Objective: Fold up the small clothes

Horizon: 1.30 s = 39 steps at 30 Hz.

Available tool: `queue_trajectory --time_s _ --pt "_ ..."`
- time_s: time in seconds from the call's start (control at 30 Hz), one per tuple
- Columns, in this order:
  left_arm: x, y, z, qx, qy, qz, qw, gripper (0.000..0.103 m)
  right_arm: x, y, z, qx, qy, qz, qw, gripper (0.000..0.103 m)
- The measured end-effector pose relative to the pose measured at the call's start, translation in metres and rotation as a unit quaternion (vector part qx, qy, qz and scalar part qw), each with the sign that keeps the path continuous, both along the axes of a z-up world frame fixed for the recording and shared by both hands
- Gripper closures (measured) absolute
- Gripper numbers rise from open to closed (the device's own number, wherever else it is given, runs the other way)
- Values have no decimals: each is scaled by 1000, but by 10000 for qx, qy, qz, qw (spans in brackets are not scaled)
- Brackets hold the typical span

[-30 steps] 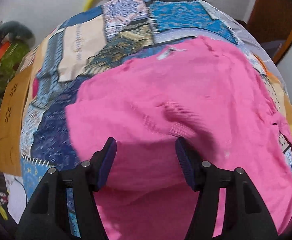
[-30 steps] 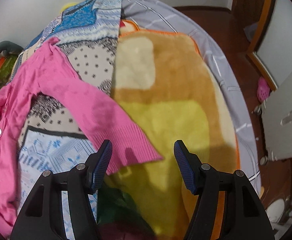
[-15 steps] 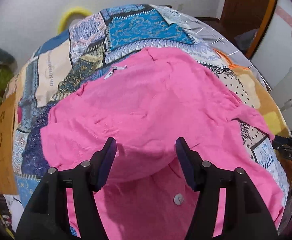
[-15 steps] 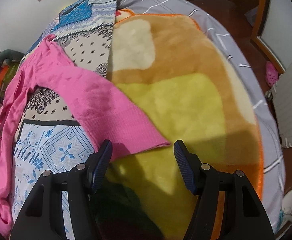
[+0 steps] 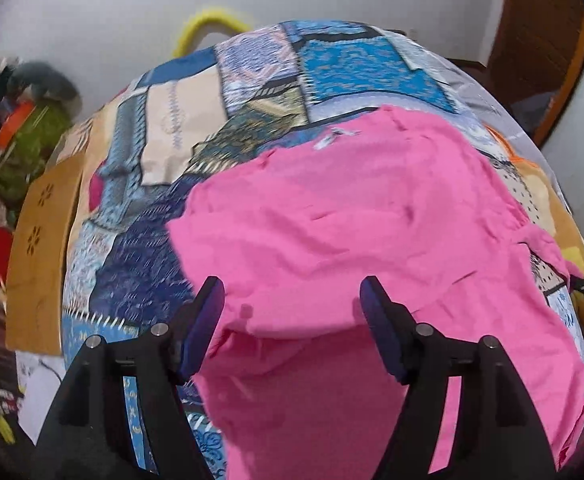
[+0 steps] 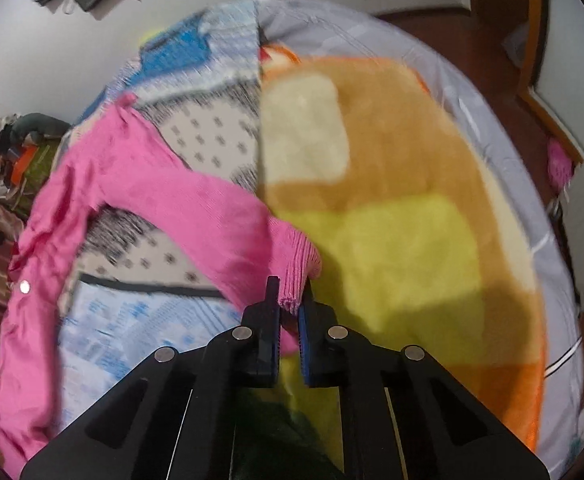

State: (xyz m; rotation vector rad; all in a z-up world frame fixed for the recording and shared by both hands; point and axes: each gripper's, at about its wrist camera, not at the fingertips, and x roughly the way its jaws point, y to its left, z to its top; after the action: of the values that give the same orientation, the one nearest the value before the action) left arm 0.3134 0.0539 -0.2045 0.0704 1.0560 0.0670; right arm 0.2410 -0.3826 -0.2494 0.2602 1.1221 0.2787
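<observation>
- Pink cardigan [image 5: 364, 220] lies spread on the bed [image 5: 332, 68].
- My right gripper [image 6: 289, 300] pinches its cuff [image 6: 296, 268]; left gripper [image 5: 292, 304] hovers, jaws opening, empty.
- I reckon the thin bite may slip if I pull fast.

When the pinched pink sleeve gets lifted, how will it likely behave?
Probably floppy: the sleeve already drapes limply from the right tool. Its ribbed cuff bunches between the pads, so slipping seems unlikely. It looks thin, likely light, and may drag the cardigan along.
</observation>
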Motion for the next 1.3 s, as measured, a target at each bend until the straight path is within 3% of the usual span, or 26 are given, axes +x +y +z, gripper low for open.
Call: queue_trajectory --time_s 0.27,0.47,0.67,0.9,1.3 --pt "-11 30 3 -315 -80 366 9988 33 17 11 85 -82 -1001 162 9948 97" --pt "-21 44 11 -427 -235 470 9977 33 31 52 141 -118 -1611 536 9854 97" --pt "-33 56 17 -506 -381 510 9967 33 39 102 177 -32 -1979 997 9751 97" --pt "-46 72 19 -589 -495 557 9955 33 49 173 187 104 -1847 1729 9674 97" --pt "-57 93 14 -881 -497 695 9924 33 58 287 134 -5 -1024 2782 9551 96"
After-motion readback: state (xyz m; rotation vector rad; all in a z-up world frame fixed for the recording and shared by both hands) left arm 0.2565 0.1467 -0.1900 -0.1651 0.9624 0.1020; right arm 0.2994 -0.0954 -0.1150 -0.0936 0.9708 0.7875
